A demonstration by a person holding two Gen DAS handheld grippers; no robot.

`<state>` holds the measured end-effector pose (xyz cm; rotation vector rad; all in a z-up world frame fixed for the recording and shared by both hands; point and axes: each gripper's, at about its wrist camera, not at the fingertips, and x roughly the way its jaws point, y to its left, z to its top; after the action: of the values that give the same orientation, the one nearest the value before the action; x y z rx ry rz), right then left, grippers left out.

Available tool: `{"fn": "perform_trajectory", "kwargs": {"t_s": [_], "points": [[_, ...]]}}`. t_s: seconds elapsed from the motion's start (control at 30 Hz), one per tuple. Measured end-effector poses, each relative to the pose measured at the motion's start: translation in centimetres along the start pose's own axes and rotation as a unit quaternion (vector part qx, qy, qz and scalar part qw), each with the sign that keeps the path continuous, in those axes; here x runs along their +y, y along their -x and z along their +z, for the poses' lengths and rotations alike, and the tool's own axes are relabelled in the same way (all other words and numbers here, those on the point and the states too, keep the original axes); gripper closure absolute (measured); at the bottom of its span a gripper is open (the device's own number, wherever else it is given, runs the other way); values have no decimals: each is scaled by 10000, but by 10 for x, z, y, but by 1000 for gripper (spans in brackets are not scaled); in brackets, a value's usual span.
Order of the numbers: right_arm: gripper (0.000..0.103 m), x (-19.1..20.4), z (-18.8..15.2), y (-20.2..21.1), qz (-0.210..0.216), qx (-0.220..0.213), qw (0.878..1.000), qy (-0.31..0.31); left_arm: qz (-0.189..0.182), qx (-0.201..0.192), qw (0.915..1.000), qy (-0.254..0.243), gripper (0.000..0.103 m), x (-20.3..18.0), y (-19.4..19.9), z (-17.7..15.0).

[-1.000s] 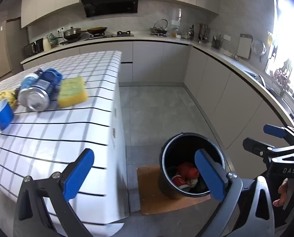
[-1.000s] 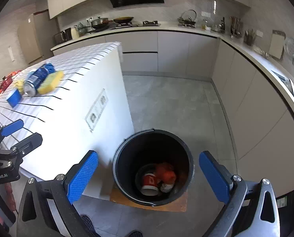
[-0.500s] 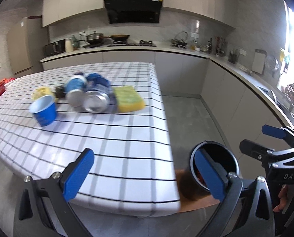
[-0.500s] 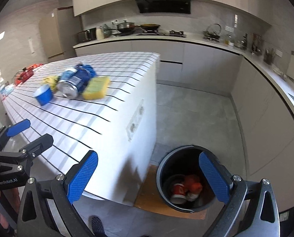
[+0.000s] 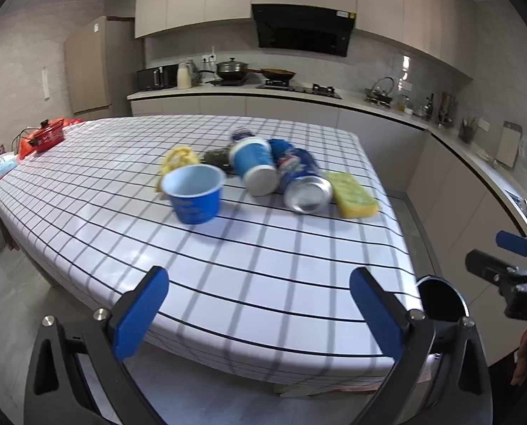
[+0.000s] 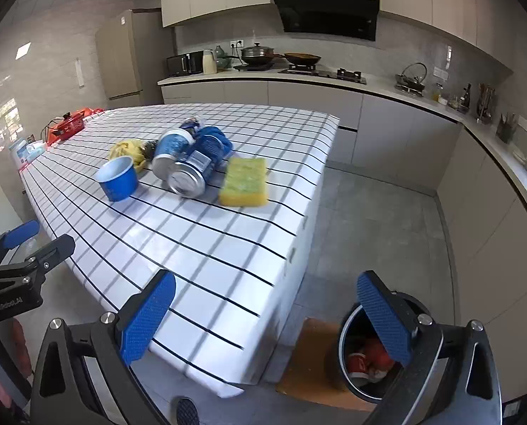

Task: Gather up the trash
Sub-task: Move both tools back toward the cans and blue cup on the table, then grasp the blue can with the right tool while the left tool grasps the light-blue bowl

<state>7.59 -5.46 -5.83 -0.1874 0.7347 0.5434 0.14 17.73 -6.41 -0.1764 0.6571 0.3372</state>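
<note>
Both claws, left (image 5: 259, 301) and right (image 6: 267, 311), are spread wide and empty, so I'd guess next is grabbing the blue cup (image 5: 194, 193) off the surface (image 5: 263, 265) for the bin (image 6: 366, 354).

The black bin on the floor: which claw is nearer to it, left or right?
Right. The right claw hangs almost over the bin; the left claw faces the table, bin off to its right.

Both grippers swung up from bin (image 6: 362, 364) toward table (image 5: 263, 265); trash pile now centred ahead.
</note>
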Motion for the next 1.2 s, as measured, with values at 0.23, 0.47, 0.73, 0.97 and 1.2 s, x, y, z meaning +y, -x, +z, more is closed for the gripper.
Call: {"fn": "perform_trajectory", "kwargs": {"t_s": [0.23, 0.47, 0.73, 0.97, 1.2], "points": [[0, 24, 22, -17, -68, -90, 9999, 33, 3, 27, 10000, 17, 2, 36, -22, 9], [2, 37, 45, -42, -135, -119, 9998, 20, 60, 58, 10000, 35, 2, 59, -53, 23], [10, 39, 61, -79, -141, 48, 9999, -81, 14, 202, 9998, 95, 6, 72, -87, 30], [17, 47, 78, -101, 19, 86, 9999, -109, 76, 268, 9996, 80, 7, 76, -111, 41], [22, 68, 101, -134, 294, 76, 9995, -100, 19, 359, 9993, 74, 7, 78, -136, 55]]}}
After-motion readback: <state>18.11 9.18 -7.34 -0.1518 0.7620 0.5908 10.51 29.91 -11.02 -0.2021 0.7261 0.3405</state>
